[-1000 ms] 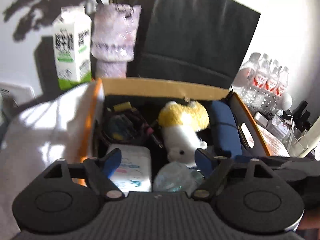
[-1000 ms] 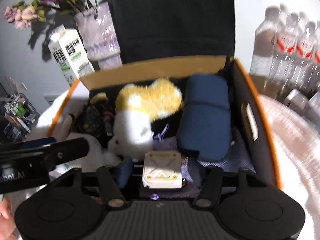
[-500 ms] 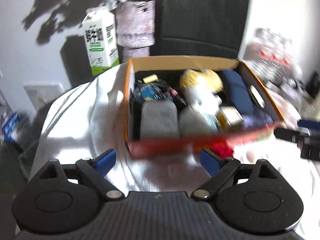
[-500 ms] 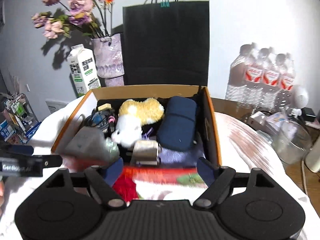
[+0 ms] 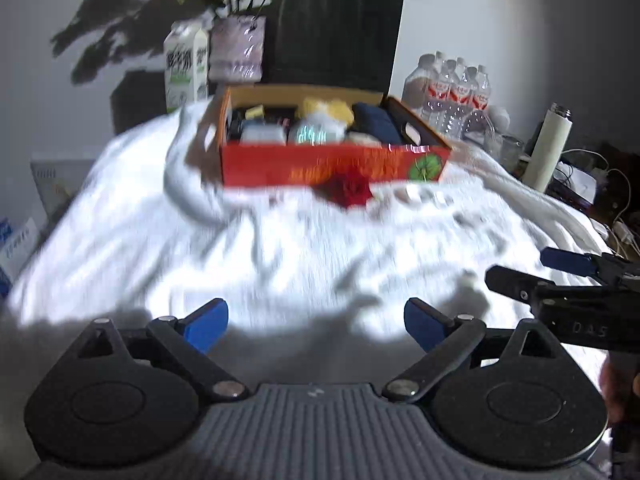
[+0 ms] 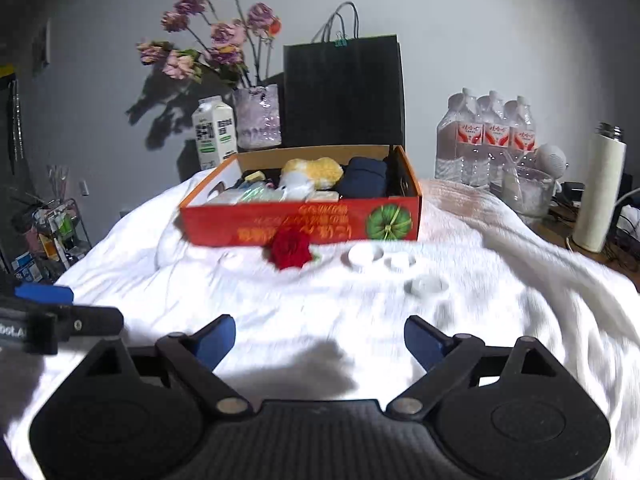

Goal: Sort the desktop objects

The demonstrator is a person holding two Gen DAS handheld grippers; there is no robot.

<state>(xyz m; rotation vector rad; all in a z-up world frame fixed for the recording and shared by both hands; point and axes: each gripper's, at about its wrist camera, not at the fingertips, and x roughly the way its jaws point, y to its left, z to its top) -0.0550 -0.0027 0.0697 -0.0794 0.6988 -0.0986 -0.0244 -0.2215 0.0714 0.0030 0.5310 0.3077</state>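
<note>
Both views show wide-open, empty jaws held low over the white cloth [image 5: 280, 248]. Left view: left gripper [image 5: 316, 320] faces the box [image 5: 332, 168] from well back, rose [image 5: 348, 192] touching the box front. Right view: right gripper [image 6: 320, 338] level, facing box, rose and three white caps [image 6: 364, 256].

- My left gripper [image 5: 316, 322] no longer hangs over the open orange box [image 5: 332, 168]; it now sits well back above the white cloth [image 5: 280, 248], the box far ahead.
- My right gripper [image 6: 320, 340] is withdrawn likewise, off the box contents.
- The cream-coloured pack formerly between the right fingers is gone from them; jaws stand apart, empty.
- A red rose [image 6: 290, 249] and small white dishes [image 6: 366, 256] now show before the box.
</note>
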